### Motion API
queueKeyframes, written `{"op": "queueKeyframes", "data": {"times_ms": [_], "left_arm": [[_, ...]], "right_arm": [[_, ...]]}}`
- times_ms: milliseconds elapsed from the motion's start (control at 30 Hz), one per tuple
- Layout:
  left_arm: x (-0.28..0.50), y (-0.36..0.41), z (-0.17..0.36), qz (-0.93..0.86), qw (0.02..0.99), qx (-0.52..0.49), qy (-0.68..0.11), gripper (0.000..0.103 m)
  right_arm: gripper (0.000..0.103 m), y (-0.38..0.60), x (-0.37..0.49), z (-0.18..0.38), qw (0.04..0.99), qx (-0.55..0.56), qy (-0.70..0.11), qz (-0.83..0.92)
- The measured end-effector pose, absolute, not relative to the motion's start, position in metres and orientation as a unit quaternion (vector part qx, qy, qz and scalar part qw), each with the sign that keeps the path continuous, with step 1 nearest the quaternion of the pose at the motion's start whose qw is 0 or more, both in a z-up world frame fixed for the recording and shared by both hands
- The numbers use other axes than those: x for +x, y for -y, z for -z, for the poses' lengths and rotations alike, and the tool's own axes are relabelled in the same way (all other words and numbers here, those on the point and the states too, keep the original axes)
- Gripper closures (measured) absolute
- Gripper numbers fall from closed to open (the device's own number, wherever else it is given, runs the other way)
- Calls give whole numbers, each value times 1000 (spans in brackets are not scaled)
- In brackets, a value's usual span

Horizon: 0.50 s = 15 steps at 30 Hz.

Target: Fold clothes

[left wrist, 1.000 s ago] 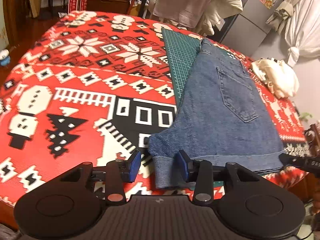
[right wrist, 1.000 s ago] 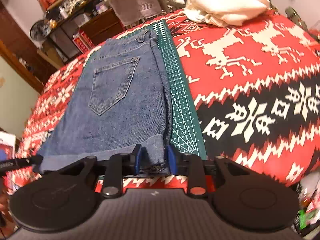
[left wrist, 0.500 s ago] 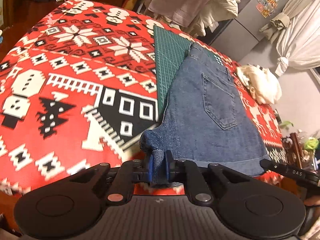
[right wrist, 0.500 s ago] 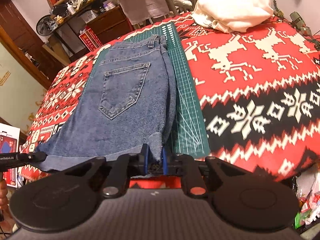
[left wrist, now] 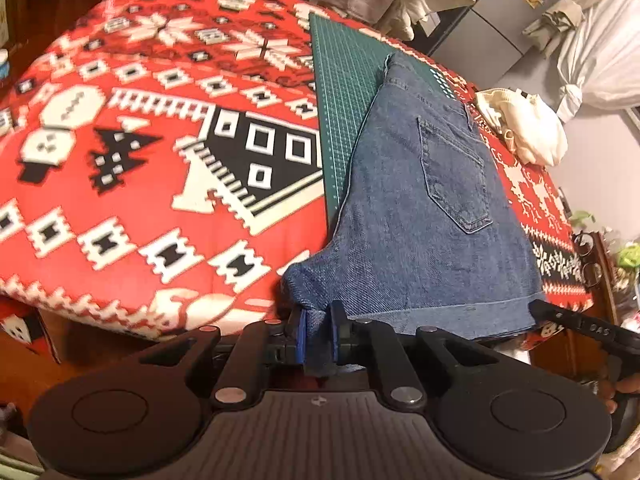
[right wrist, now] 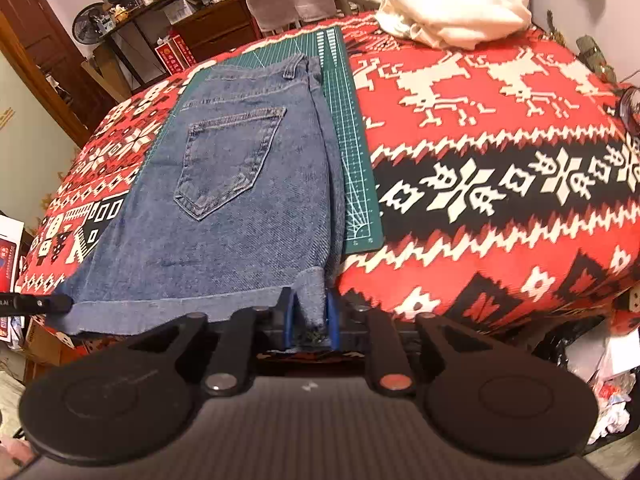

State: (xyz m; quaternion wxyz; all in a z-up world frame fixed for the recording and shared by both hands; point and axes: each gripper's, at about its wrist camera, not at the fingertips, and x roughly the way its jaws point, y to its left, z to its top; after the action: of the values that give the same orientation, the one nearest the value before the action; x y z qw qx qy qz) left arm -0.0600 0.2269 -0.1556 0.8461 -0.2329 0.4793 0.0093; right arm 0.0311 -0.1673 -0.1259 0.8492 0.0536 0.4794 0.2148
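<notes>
While you hold both near corners, the denim shorts lie long-ways away from you, with the waistband at the far end and the leg hem at your end. They rest on the green cutting mat, which sits on the red patterned blanket. The shorts are folded in half, with one back pocket facing up, and the hem is rolled into a cuff. Your left gripper has its blue fingers squeezed tight on the near left corner of the hem. Your right gripper is pinched on the near right corner. The cloth between each pair of fingers is bunched, so its edge is hard to see. A cream pile of cloth sits at the far right of the blanket.
</notes>
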Motion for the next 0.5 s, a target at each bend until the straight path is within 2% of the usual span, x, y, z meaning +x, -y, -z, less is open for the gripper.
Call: {"op": "queueKeyframes", "data": {"times_ms": [267, 367, 500], "left_arm": [[-66, -236, 124, -34, 870, -206, -446, 91], [-52, -232, 108, -17, 886, -201, -416, 91], [-10, -208, 108, 21, 897, -179, -405, 94]], "right_arm": [[82, 189, 34, 95, 871, 62, -444, -203], [85, 176, 45, 86, 883, 46, -419, -209], [94, 145, 68, 86, 887, 31, -401, -228]]}}
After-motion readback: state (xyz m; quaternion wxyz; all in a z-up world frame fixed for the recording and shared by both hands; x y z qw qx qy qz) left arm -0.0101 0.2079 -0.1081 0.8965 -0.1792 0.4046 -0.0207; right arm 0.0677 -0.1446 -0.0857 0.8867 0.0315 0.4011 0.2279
